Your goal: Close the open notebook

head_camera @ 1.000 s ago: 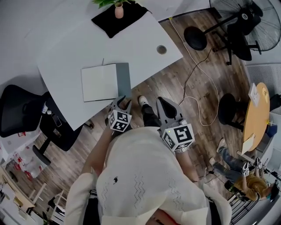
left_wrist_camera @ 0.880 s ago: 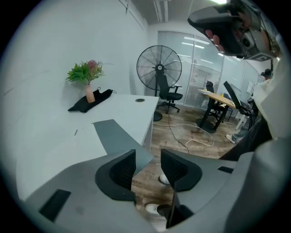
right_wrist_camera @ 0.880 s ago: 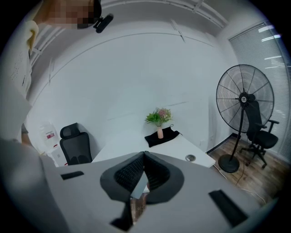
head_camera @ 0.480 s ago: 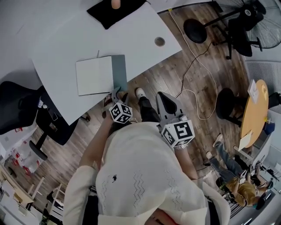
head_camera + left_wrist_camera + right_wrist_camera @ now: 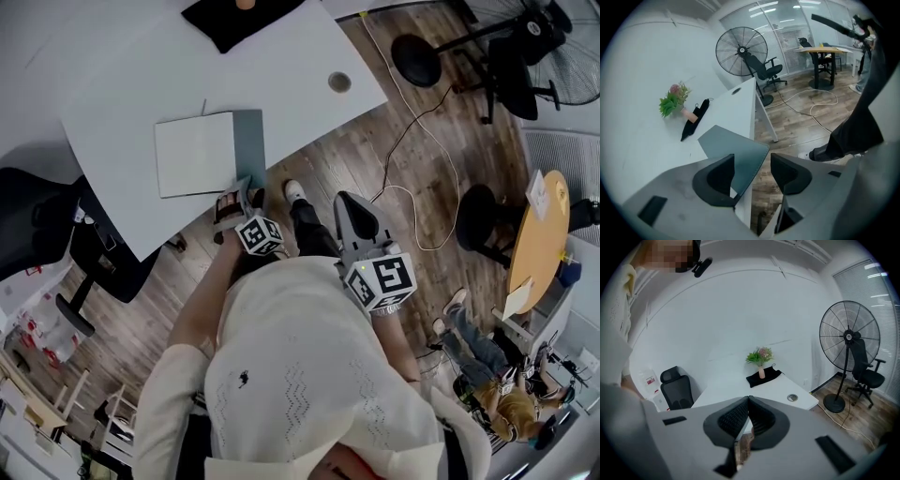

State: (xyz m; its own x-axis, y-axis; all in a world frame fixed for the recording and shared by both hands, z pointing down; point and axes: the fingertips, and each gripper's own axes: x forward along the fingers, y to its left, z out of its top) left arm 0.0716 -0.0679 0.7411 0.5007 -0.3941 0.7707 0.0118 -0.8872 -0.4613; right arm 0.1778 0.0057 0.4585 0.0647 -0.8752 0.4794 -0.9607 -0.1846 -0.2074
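Now the left gripper point(image 5: 242, 192), whose jaws have just been opening wide and press on nothing, sits at the near edge of the notebook point(image 5: 194, 153). It lies open at upper left in the head view on the smooth white desk point(image 5: 300, 75). I'd slip one jaw under the thin grey cover point(image 5: 740, 147), whose rounded corner shows in the gap at the desk edge. Then pinch lightly and swing it over the matte cream page. The right gripper point(image 5: 749, 401) is closed and empty.
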